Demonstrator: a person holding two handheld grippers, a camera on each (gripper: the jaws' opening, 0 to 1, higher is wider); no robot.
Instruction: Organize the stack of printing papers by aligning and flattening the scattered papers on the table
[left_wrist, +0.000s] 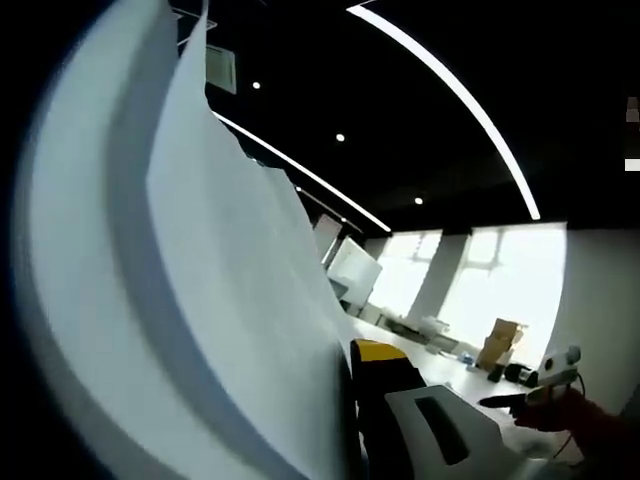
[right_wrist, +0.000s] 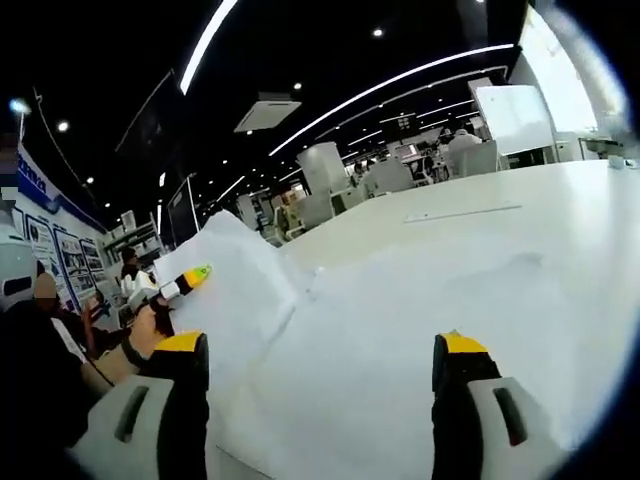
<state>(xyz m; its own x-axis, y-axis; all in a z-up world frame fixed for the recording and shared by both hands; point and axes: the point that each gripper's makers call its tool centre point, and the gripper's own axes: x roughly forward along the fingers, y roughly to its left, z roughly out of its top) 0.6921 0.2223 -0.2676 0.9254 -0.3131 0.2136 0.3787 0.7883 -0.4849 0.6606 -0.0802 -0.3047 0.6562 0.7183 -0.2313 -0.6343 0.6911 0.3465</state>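
White printing papers (left_wrist: 200, 300) rise steeply in the left gripper view and hide my left jaw. Only the right jaw with its yellow tip shows, pressed against the sheets' edge, so my left gripper (left_wrist: 350, 356) looks shut on the papers. In the right gripper view the papers (right_wrist: 370, 320) lie spread on the white table (right_wrist: 570, 200). Their left part is lifted into a peak where the left gripper (right_wrist: 187, 281), held by a hand, grips them. My right gripper (right_wrist: 320, 350) hovers over the sheets, its jaws wide apart and nothing between them. The right gripper (left_wrist: 545, 385) also appears far right in the left gripper view.
A thin strip (right_wrist: 460, 212) lies farther out on the table. Chairs and a whiteboard (right_wrist: 515, 115) stand beyond it. A cardboard box (left_wrist: 500, 342) sits by the bright windows. A person (right_wrist: 40, 350) is close at the left.
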